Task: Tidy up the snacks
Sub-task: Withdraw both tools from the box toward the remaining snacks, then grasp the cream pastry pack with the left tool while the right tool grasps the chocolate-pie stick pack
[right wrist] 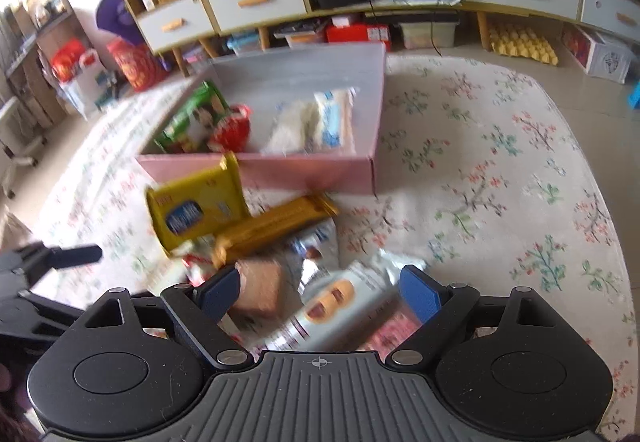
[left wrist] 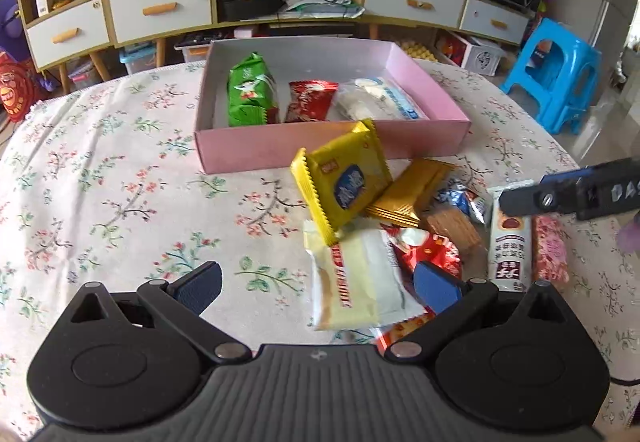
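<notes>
Both claws are held wide open over the snack pile, nothing gripped in either. The left claw (left wrist: 318,284) is poised above a pale packet (left wrist: 356,278) at the near edge of the heap; the right claw (right wrist: 318,292) is set over a white biscuit bar (right wrist: 336,302), with a brown wafer block (right wrist: 260,290) just beside its left finger.

Three snacks are already laid in the pink box (left wrist: 332,148): a green pack (left wrist: 250,90), a red pack (left wrist: 306,100) and a white-and-blue pack (left wrist: 380,98). The rest are still heaped on the tabletop (left wrist: 120,170) in front of the box, a yellow pack (left wrist: 344,182) propped against its near wall with a gold pack (left wrist: 412,190) alongside.

So the step in hand looks like a reach for the next pick, one packet per claw. A lowering until the fingers straddle a single wrapper would be called for, then a closing without a neighbour being caught.

The right view is smeared by motion, so labels cannot be read. Several wrappers are buried under others, the near part of the pile is hidden behind the claw bodies, and whether either claw touches a packet cannot be told.
</notes>
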Available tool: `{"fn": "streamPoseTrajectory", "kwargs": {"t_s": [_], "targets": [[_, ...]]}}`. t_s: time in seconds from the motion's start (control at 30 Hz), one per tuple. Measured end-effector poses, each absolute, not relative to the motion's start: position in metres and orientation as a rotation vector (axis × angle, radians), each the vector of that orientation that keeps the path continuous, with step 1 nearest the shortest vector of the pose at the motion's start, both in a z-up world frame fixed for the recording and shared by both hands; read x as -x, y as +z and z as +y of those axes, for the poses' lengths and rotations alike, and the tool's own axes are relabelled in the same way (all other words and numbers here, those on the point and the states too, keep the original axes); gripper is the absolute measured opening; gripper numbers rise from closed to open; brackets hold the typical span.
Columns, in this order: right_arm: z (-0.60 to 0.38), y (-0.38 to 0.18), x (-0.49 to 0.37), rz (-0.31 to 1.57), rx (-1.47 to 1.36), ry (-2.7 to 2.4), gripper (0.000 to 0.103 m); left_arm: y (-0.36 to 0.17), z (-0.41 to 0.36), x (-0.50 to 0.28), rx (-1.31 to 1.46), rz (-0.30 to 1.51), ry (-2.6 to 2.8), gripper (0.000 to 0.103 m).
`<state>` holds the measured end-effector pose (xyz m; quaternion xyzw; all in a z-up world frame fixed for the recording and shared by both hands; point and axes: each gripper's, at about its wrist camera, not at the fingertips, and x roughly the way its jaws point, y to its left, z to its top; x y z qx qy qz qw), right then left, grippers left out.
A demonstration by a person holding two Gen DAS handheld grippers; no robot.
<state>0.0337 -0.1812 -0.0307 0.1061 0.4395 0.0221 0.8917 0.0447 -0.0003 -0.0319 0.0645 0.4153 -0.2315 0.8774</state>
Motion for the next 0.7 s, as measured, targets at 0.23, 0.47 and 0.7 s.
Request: {"fn": "streamPoseTrajectory", "kwargs": {"t_s": [0.23,0.47,0.7], "targets": [[-0.190,-0.041,-0.031,0.973,-0.312,0.056,0.089,-0.043,-0.010,-0.048,-0.123,0.933,-0.507,0.085],[-0.198,-0.039,-0.030,0.984,-0.435,0.067,0.089,-0.049,-0.008,-0.053,-0.059,0.926,-0.510,0.069],[-0.206,-0.042,-0.029,0.998,-0.584,0.089,0.088,-0.050,-0.013,-0.056,-0.061,0.891,-0.511,0.058]]}}
